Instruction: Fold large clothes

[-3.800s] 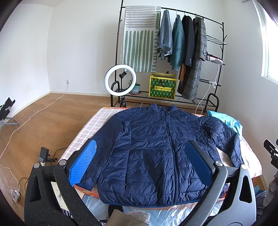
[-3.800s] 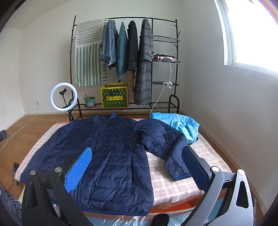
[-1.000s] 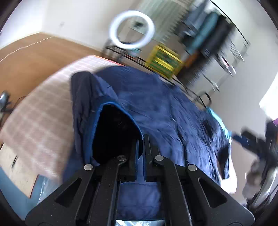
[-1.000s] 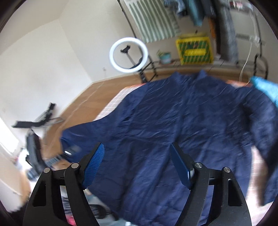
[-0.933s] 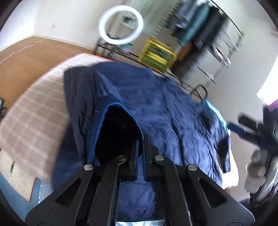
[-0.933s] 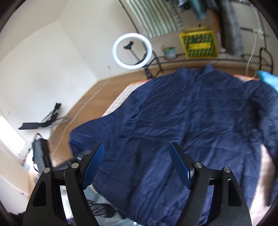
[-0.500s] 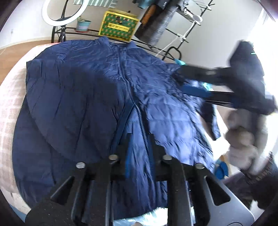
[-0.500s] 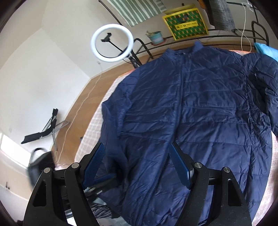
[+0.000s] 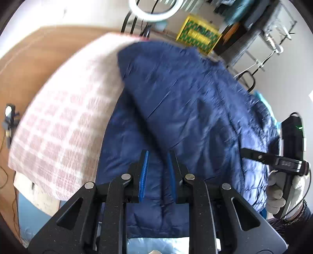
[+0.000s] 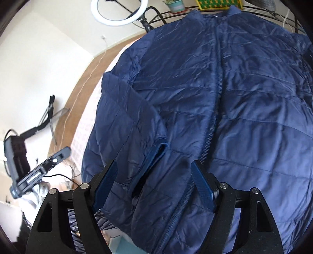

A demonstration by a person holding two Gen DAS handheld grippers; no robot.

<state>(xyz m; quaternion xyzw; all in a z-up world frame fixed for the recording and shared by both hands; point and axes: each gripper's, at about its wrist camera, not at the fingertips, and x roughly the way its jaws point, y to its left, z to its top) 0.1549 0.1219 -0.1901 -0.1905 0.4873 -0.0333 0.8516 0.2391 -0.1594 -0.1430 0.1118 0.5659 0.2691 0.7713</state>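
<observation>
Our left gripper (image 9: 156, 172) has its jaws parted a little and empty: the blue pads stand clear of the fabric in the lower middle of the left wrist view, nothing pinched between them. They have just been opening, with nothing between them now. Our right gripper (image 10: 154, 185) stands spread wide at the bottom of the right wrist view, also empty, hanging over the sleeve cuff (image 10: 154, 154).

That cuff ends a sleeve (image 10: 129, 117) folded inward onto the front of the navy puffer jacket (image 10: 244, 97), which fills the centre and right of the frame, zipper (image 10: 212, 121) running down the middle. The jacket lies on the checked bedspread (image 9: 64, 125), bare at the left of the left wrist view.

The risks as we judge them: the slick quilted shell may let the folded sleeve slide back off the body. If the right jaws close low over the cuff, they may pinch the front panel beneath as well and drag both layers. The hem sits near the bed's lower edge, so a pull toward us could tip the jacket off. The ring light (image 10: 119, 13) at the top edge stands well apart, no hazard.
</observation>
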